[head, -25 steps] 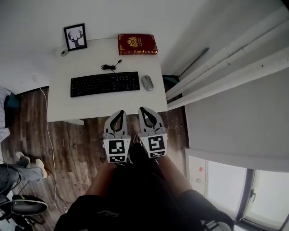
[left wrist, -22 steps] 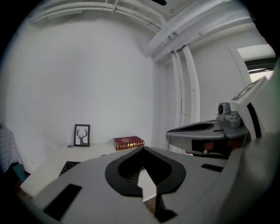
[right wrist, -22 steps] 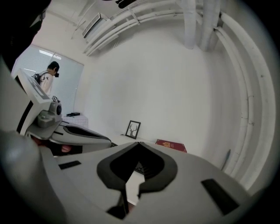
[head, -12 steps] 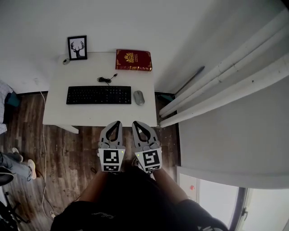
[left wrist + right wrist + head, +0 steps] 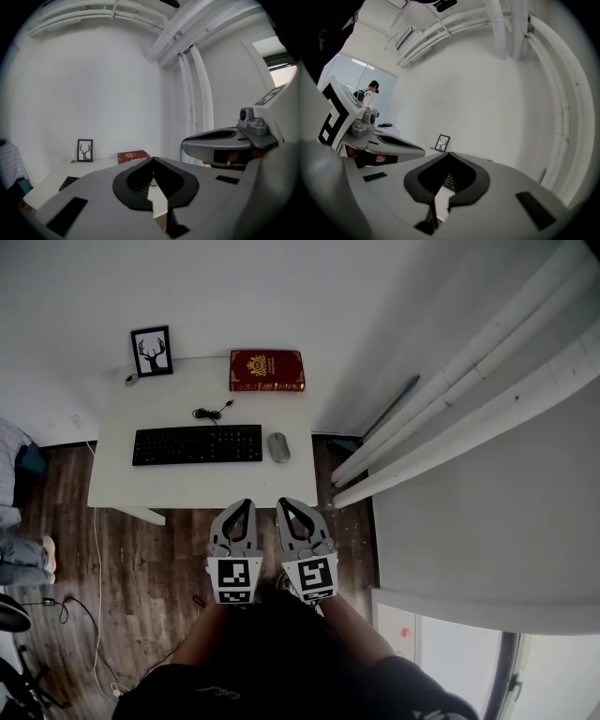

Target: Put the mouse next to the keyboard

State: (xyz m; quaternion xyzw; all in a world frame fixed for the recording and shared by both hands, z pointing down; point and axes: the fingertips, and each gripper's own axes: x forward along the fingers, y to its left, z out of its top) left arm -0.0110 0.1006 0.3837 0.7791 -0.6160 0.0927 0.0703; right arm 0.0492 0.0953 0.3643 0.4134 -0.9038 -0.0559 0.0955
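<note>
The head view alone takes in the whole white desk [image 5: 187, 488], bearing the black keyboard [image 5: 197, 444], the red book [image 5: 267, 370], the framed deer picture [image 5: 151, 351] and the mouse [image 5: 278, 447]. The left gripper view shows only a keyboard corner, the book and the picture, and the right gripper view adds a distant person [image 5: 370, 96]. The left gripper [image 5: 240, 505] and right gripper [image 5: 286, 504] hang side by side short of the desk's near edge, the 2 jaws of each closed together on nothing. The mouse is a small grey oval just beside the keyboard's right end, a narrow gap between them.
</note>
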